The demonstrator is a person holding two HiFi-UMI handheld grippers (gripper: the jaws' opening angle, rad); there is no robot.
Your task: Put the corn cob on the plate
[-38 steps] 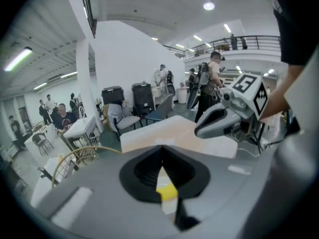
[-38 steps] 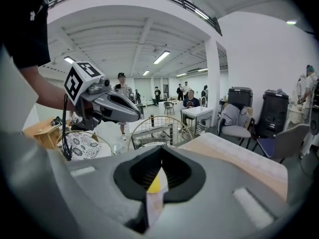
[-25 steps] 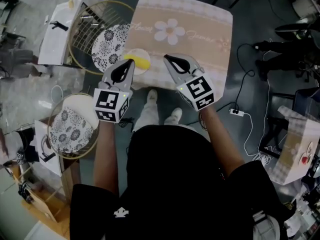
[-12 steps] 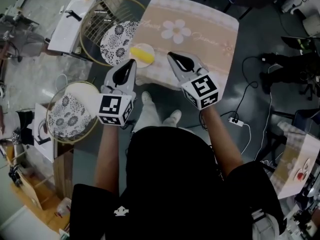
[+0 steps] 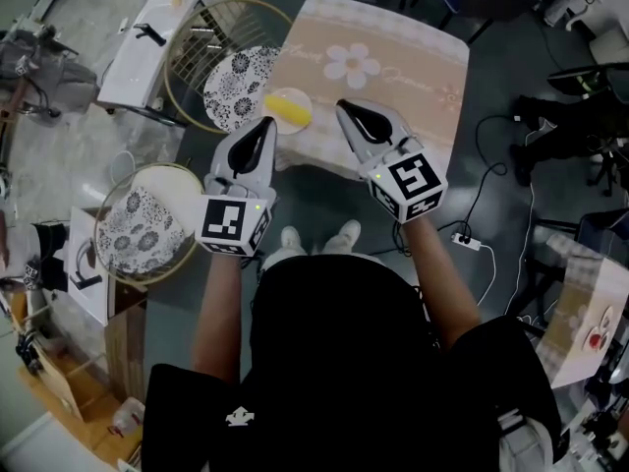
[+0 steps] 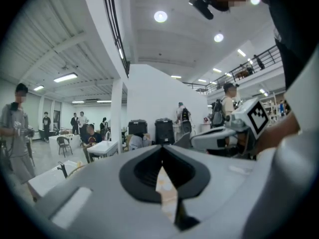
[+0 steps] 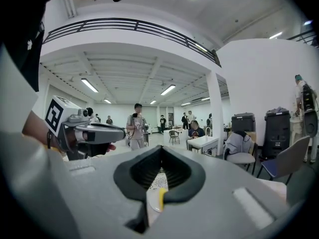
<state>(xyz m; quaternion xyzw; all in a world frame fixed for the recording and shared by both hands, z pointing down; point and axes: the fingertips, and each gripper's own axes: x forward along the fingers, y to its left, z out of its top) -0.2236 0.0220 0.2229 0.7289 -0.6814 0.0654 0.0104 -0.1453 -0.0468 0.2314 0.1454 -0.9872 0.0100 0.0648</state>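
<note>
- The corn cob [image 5: 279,112] is already lying flat on the small pale plate [image 5: 300,104]. That's near the 7 o'clock corner of the table [image 5: 413,87], the one with the beige flower cloth.
- In the head view its long axis runs roughly 10 o'clock to 4 o'clock. I can't tell which end is which from up there.
- The left claw [image 5: 265,124] has its jaws together with nothing in them. Its tip sits just at the plate's 7 o'clock edge in the head view, but I can't tell if it touches.
- The right claw [image 5: 344,107] is also closed up and empty, at about 3 o'clock of the plate with a small gap.
- The right gripper view shows something the left doesn't: a sliver of yellow cob and pale plate rim in the slit under its jaws. The left gripper view's slit only shows beige cloth.
- Only the gripper views show the big hall, with people, tables and chairs. Each one also catches the other claw off to the side.
- Only the head view shows the layout around the table. There's a round wire rack [image 5: 187,52] with a patterned disc [image 5: 241,85] at 9 o'clock of the table, and a second patterned round piece [image 5: 142,236] down at 8 o'clock.
- There's also a power strip [image 5: 467,242] on the floor at 4 o'clock.
- Nothing sits between the claws and the plate.
</note>
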